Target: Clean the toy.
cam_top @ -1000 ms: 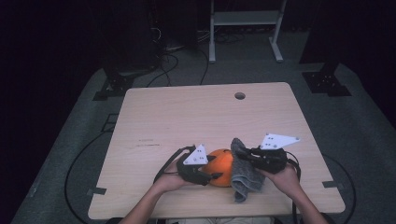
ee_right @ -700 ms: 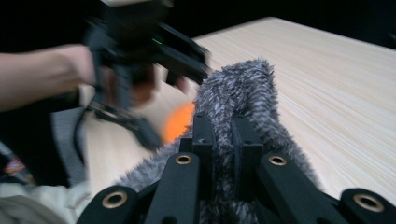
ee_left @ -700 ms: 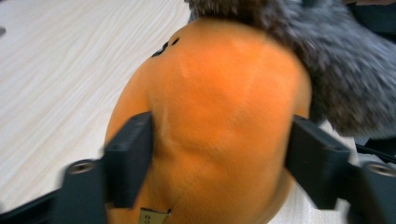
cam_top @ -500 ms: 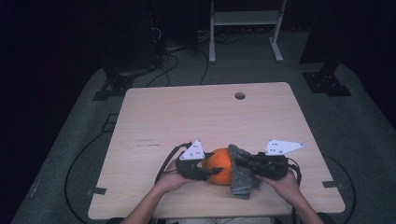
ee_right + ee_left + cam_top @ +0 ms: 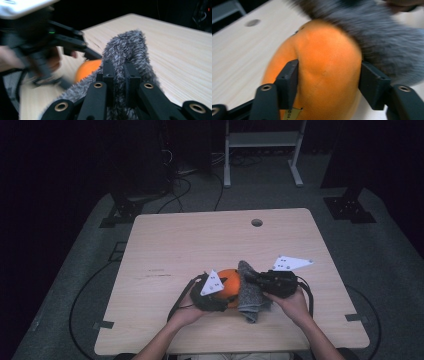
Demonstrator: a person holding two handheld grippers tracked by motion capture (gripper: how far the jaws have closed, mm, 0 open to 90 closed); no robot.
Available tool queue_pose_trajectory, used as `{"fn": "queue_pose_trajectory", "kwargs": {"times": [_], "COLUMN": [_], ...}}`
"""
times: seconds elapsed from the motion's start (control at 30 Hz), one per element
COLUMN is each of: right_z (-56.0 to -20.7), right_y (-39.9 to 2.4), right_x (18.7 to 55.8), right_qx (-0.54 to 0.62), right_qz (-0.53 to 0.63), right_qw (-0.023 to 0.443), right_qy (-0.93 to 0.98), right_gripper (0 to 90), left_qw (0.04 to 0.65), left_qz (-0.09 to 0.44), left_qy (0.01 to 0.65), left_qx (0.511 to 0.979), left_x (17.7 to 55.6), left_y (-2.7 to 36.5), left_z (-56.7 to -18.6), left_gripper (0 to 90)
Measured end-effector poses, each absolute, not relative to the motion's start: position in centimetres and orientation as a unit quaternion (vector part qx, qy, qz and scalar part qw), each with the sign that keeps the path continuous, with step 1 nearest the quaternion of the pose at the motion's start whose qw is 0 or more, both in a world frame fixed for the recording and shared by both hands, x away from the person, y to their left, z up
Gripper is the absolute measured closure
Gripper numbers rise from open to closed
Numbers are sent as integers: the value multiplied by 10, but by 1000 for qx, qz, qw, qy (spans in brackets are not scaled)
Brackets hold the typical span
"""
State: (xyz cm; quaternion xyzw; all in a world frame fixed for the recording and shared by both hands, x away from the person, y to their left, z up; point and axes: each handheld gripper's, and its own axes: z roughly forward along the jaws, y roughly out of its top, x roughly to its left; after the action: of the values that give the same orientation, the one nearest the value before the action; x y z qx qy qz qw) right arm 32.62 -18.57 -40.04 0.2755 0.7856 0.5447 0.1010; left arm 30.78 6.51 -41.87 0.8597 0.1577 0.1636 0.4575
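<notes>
I count one orange plush ball (image 5: pixel 231 285) and one grey fuzzy cloth (image 5: pixel 248 292) on the wooden table (image 5: pixel 200 245), with two grippers working them near my edge. My left gripper (image 5: pixel 328 85) has the ball between its jaws; they have just been opening, and in the left gripper view both pads sit against the ball's sides, though I cannot tell how firmly they press. My right gripper (image 5: pixel 119 75) is clamped tight on the cloth, a fold of grey pile pinched between its nearly closed jaws. The cloth drapes over the far side of the ball as seen from the left gripper, touching it. From the right gripper, the ball peeks out just left of the cloth.
</notes>
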Motion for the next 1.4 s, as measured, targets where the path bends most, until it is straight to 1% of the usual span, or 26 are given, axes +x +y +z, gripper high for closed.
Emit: {"fn": "queue_pose_trajectory", "kwargs": {"times": [0.07, 0.1, 0.13, 0.17, 0.23, 0.27, 0.37, 0.47, 0.53, 0.6, 0.73, 0.9, 1.13, 1.23, 1.3, 1.37, 1.4], "right_z": [-407, -410, -413, -415, -418, -418, -413, -408, -410, -415, -420, -423, -414, -415, -419, -426, -430], "right_y": [-186, -188, -191, -193, -196, -197, -199, -200, -197, -197, -205, -232, -284, -304, -311, -315, -316], "right_x": [329, 328, 326, 323, 317, 314, 307, 304, 306, 306, 303, 300, 292, 292, 292, 294, 295], "right_qx": [280, 282, 282, 281, 269, 264, 260, 256, 254, 253, 259, 288, 326, 346, 354, 362, 364], "right_qz": [536, 533, 531, 527, 516, 510, 510, 532, 521, 515, 498, 491, 486, 481, 465, 456, 455], "right_qw": [89, 87, 84, 79, 77, 80, 87, 84, 89, 83, 94, 103, 145, 154, 165, 156, 152], "right_qy": [792, 793, 795, 799, 810, 815, 815, 803, 810, 815, 822, 816, 798, 791, 795, 798, 798], "right_gripper": [818, 818, 818, 818, 818, 818, 816, 815, 815, 815, 815, 813, 809, 803, 784, 737, 696], "left_qw": [489, 504, 513, 512, 501, 496, 481, 470, 459, 454, 452, 449, 449, 451, 450, 448, 448], "left_qz": [104, 83, 89, 105, 125, 128, 112, 103, 97, 92, 87, 83, 87, 88, 88, 89, 89], "left_qy": [157, 158, 162, 170, 189, 196, 207, 198, 193, 189, 188, 187, 182, 181, 176, 171, 170], "left_qx": [852, 845, 838, 835, 835, 836, 845, 854, 862, 866, 868, 870, 871, 869, 871, 873, 873], "left_x": [311, 313, 313, 314, 319, 321, 323, 320, 319, 318, 318, 318, 317, 317, 317, 316, 316], "left_y": [74, 78, 81, 82, 80, 79, 74, 75, 77, 79, 81, 83, 81, 80, 80, 79, 79], "left_z": [-411, -408, -406, -405, -407, -410, -421, -422, -422, -422, -424, -423, -422, -422, -422, -421, -420], "left_gripper": [357, 353, 347, 326, 288, 288, 304, 323, 333, 347, 350, 345, 335, 330, 326, 318, 314]}}
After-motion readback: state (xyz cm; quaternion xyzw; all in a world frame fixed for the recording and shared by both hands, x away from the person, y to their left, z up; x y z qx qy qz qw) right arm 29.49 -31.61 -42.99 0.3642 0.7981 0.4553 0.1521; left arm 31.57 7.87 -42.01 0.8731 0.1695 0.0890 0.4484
